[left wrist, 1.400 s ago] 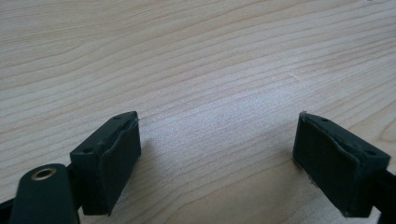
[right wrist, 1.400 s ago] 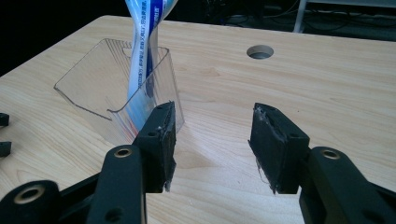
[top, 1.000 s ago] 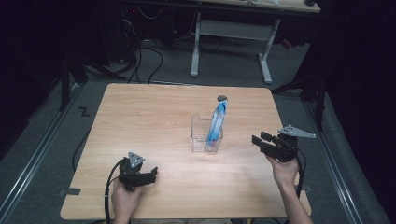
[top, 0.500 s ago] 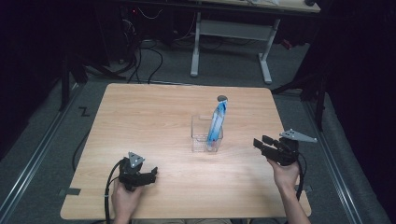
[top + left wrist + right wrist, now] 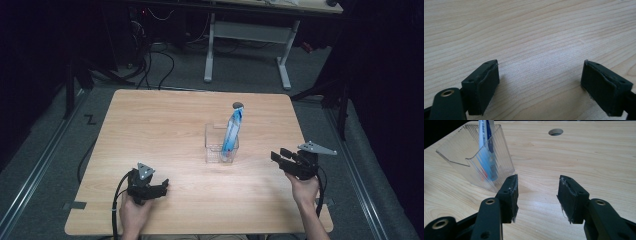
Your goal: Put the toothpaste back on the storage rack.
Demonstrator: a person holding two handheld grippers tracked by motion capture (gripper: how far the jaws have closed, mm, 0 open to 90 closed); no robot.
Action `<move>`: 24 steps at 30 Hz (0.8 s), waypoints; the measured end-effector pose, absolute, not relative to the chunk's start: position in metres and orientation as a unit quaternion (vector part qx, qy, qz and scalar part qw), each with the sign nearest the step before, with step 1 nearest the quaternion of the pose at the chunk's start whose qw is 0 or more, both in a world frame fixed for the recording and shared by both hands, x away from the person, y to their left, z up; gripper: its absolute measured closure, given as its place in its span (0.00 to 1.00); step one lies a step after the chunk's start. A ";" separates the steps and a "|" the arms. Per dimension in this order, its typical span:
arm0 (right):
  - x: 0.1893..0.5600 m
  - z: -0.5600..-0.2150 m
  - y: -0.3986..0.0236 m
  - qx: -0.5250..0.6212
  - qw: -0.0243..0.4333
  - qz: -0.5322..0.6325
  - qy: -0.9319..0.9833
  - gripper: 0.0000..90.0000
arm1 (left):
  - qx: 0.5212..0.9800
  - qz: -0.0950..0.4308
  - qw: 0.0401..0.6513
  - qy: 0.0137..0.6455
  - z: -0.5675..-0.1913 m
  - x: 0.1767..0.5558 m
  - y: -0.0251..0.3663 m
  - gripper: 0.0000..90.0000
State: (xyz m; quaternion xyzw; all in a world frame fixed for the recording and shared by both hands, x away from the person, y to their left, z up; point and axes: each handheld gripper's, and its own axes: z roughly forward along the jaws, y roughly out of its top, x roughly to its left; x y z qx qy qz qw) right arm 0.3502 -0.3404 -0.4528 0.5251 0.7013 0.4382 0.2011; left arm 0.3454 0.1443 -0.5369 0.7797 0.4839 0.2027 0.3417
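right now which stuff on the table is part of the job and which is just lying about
In the job:
- clear holder
- blue tube standing in the holder
- right gripper, open, aimed at the holder
- left gripper, open, low over the table

Just about:
- cable hole in the tabletop
- desk frame behind

A clear ribbed holder (image 5: 221, 146) stands upright at the table's middle. In it leans a blue-and-white tube (image 5: 231, 134), probably toothpaste, its lower end inside and its top tilted above the rim.

Matt light wood table (image 5: 165, 130), clear ribbed glossy plastic holder (image 5: 477, 157), glossy blue tube (image 5: 232, 132), matt black claw pads (image 5: 486, 85)
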 end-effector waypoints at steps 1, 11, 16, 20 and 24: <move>0.350 -0.454 -0.341 0.525 0.201 0.438 0.701 0.57 | 0.780 0.203 0.342 0.484 -0.537 0.345 0.144 0.17; 0.349 -0.462 -0.339 0.529 0.200 0.429 0.704 0.56 | 0.780 0.203 0.342 0.484 -0.537 0.345 0.144 0.17; 0.349 -0.468 -0.339 0.531 0.198 0.424 0.706 0.57 | 0.780 0.203 0.342 0.484 -0.537 0.345 0.144 0.17; 0.349 -0.472 -0.339 0.537 0.195 0.423 0.703 0.57 | 0.780 0.203 0.342 0.484 -0.537 0.345 0.144 0.17; 0.349 -0.476 -0.339 0.538 0.194 0.416 0.707 0.57 | 0.780 0.203 0.342 0.484 -0.537 0.345 0.144 0.17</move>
